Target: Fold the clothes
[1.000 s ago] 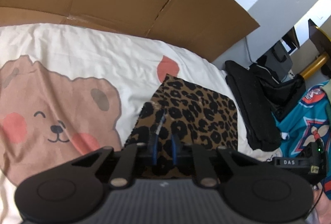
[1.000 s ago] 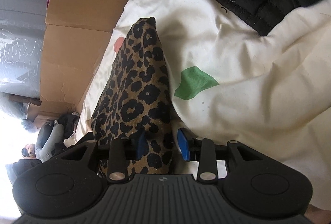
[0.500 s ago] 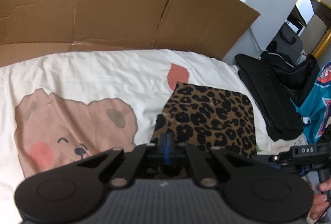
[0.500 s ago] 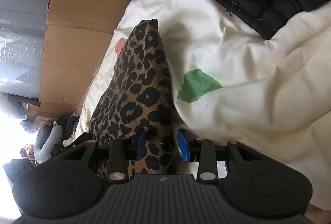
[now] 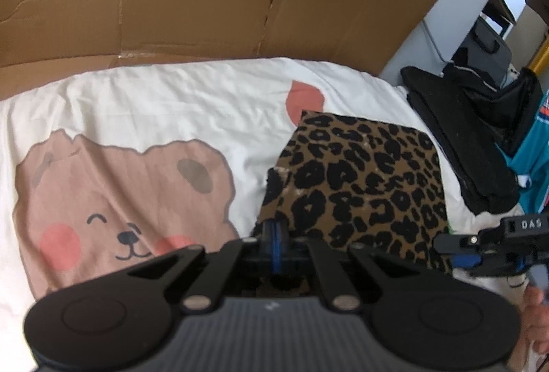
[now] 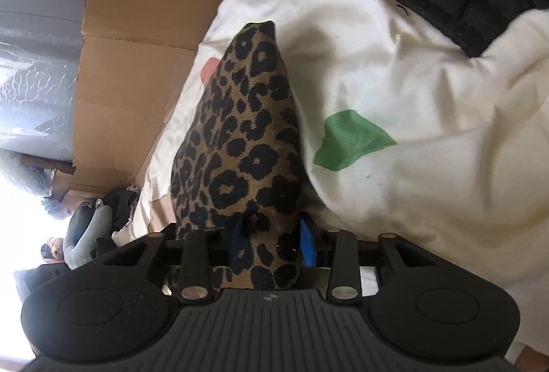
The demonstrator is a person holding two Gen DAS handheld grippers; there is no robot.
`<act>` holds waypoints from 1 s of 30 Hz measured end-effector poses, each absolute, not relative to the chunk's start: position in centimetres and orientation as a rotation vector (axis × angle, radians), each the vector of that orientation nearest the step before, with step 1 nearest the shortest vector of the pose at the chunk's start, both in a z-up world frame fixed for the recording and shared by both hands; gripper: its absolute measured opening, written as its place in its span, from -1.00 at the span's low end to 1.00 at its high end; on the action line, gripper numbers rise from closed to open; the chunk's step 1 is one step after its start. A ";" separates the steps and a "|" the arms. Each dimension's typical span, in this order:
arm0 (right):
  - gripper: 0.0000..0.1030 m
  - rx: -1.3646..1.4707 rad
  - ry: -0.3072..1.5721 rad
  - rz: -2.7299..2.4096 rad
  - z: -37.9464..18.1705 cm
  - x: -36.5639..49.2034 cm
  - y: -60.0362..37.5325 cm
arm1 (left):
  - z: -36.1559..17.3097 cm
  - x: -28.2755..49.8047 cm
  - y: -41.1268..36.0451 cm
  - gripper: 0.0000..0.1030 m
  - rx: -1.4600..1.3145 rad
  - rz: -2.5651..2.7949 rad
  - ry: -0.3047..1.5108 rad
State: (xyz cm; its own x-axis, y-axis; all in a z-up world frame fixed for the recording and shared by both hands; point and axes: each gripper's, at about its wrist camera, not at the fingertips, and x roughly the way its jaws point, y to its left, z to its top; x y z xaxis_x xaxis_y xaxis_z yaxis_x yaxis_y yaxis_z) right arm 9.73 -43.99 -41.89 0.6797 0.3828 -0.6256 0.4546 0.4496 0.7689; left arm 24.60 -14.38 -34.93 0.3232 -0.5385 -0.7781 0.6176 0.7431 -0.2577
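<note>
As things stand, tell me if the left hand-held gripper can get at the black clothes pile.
Probably not yet. The left hand-held gripper is shut on the leopard-print garment, and the black clothes pile lies beyond that garment's far side, so it would have to let go first.

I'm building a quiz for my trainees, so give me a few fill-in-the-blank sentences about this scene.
1. The cloth being folded has a ____ print.
2. The bedsheet shows a smiling cartoon ____.
3. Behind the bed stands a flattened sheet of ____.
4. The patch on the sheet beside the cloth is coloured ____.

Missing words: leopard; bear; cardboard; green
</note>
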 end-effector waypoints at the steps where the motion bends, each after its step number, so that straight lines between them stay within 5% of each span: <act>1: -0.55 1.145 0.871 -0.044 -41.8 9.8 -44.0 | -35.0 24.6 -14.4 -1.00 0.098 -0.761 0.981; 7: -0.55 1.180 0.851 -0.014 -41.6 9.2 -44.6 | -35.3 24.5 -14.6 -0.99 0.103 -0.754 0.979; 10: -0.34 1.247 0.820 -0.030 -42.3 8.9 -45.0 | -35.4 24.5 -14.5 -0.99 0.102 -0.756 0.978; 25: -0.32 1.304 0.802 0.015 -44.0 11.1 -44.0 | -34.5 24.1 -14.5 -1.00 0.126 -0.734 0.911; 27: -0.41 1.312 0.796 0.014 -44.1 11.0 -44.1 | -35.1 24.2 -14.6 -1.00 0.120 -0.733 0.927; 29: -0.85 1.309 0.796 0.016 -44.2 11.0 -44.1 | -35.3 24.1 -14.7 -1.00 0.123 -0.731 0.929; 30: -0.87 1.308 0.797 0.020 -44.1 11.0 -44.2 | -35.3 24.1 -14.7 -1.00 0.125 -0.731 0.928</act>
State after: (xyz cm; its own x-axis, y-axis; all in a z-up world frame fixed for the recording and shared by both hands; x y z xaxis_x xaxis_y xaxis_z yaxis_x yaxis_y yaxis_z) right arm 10.99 -44.16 -44.09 0.7398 0.4397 -0.5093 0.4138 0.2995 0.8597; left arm 24.09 -14.74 -35.31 0.3803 -0.5193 -0.7653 0.6225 0.7557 -0.2034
